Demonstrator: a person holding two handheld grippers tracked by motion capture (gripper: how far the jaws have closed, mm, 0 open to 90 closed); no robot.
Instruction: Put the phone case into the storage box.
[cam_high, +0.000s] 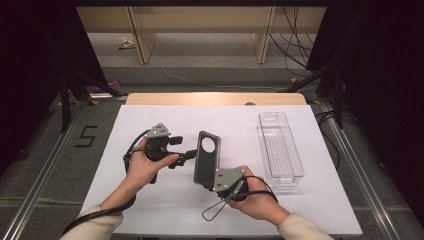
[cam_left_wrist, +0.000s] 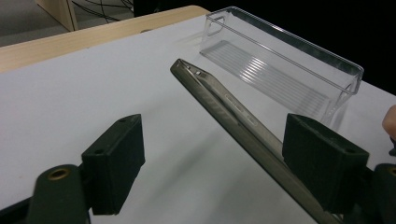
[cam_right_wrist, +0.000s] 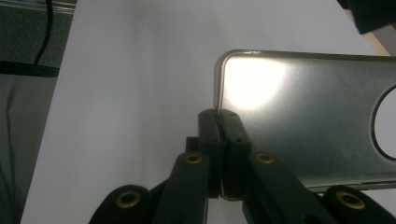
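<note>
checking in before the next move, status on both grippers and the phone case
Right gripper shut on phone case at its corner, held off the table. Left gripper open, case edge between its jaws. Clear bin off to the right, nothing in the way.

White table (cam_high: 165, 210): clear tray (cam_high: 280, 147) (far right side).

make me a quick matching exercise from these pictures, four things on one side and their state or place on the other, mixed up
Things:
1. phone case
2. clear tray
3. left tool
4. right tool

States or places:
A. lying on the white sheet at the right side of the table, nothing in it
B. jaws apart, nothing pressed between the pads
C. held up off the table by one edge
D. jaws clamped together on a thin edge

Pairs: 1-C, 2-A, 3-B, 4-D
</note>
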